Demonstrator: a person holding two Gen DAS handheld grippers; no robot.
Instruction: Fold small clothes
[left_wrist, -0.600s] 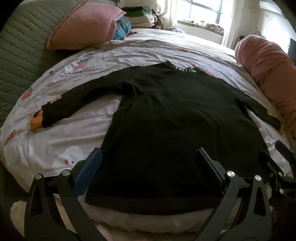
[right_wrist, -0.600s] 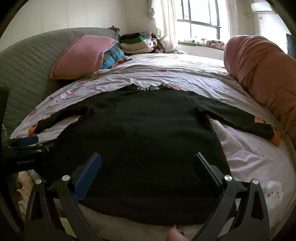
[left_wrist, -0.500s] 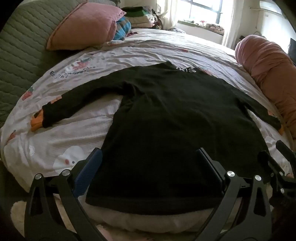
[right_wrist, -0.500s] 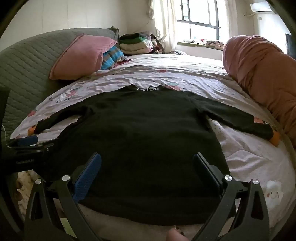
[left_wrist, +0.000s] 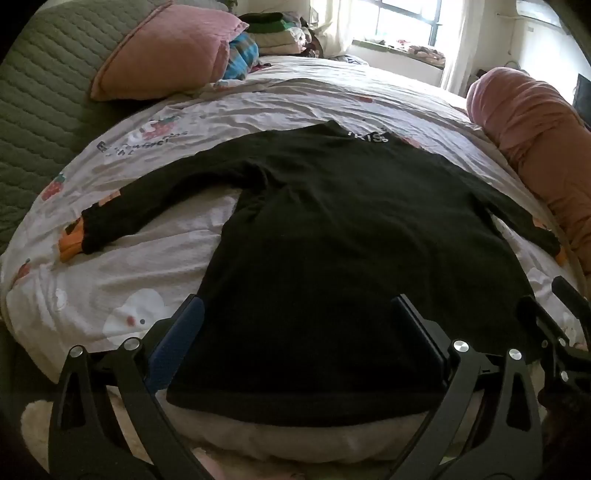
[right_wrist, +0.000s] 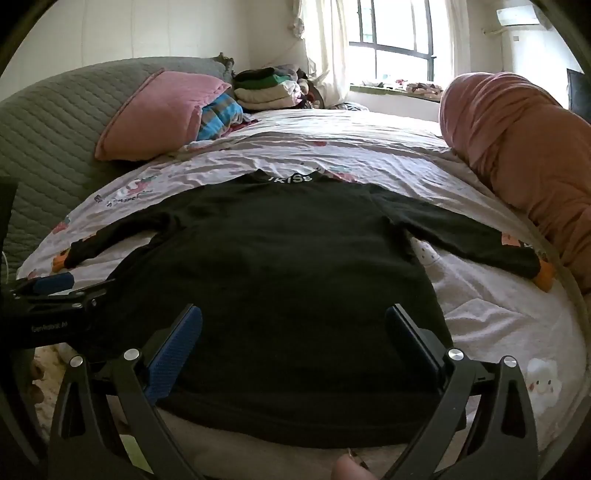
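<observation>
A small black long-sleeved top (left_wrist: 332, 229) (right_wrist: 288, 266) lies flat on the bed, hem toward me, both sleeves spread out, orange cuffs at their ends. White lettering marks its collar (right_wrist: 291, 180). My left gripper (left_wrist: 295, 314) hovers open over the hem's left part, nothing between its fingers. My right gripper (right_wrist: 291, 325) hovers open above the hem's right part, also holding nothing. In the right wrist view the left gripper (right_wrist: 55, 291) shows at the left edge. In the left wrist view the right gripper (left_wrist: 554, 306) shows at the right edge.
The bed has a white printed sheet (left_wrist: 122, 280). A pink pillow (right_wrist: 162, 114) leans on a grey quilted headboard (right_wrist: 48, 122) at the back left. Folded clothes (right_wrist: 266, 88) are stacked at the back. A rolled pink duvet (right_wrist: 517, 136) lies along the right side.
</observation>
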